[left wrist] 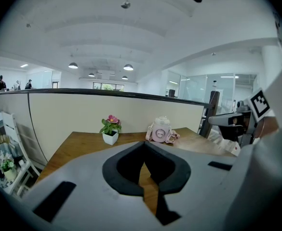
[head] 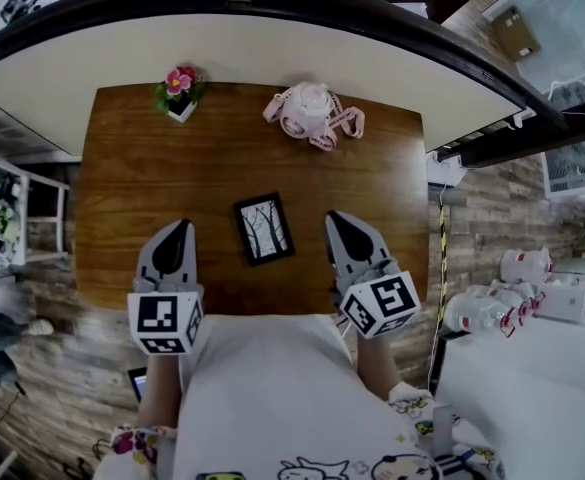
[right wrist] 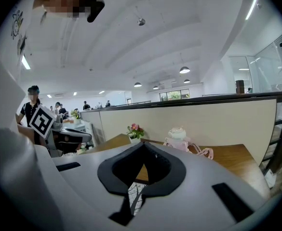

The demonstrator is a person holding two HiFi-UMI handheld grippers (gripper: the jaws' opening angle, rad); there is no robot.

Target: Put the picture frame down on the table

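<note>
Two tools rest low over the near edge of the bench (head: 122,168), one on each side of the picture frame (head: 264,229) and neither touching it: the left tool (head: 182,226) and the right tool (head: 332,218) are both clenched on nothing, tips together. The frame sits at mid-bench with its tree print facing up. From above it looks laid flat, though a slight prop at its back cannot be ruled out. On that reading the put-down is finished or nearly so, and the next move calls only for drawing both tools clear without nudging the frame. At the far edge a small white pot (head: 181,111) holds a pink flowering plant (head: 180,81). Well apart from it, a capped pink bottle (head: 307,106) with a strap hides its contents.
</note>
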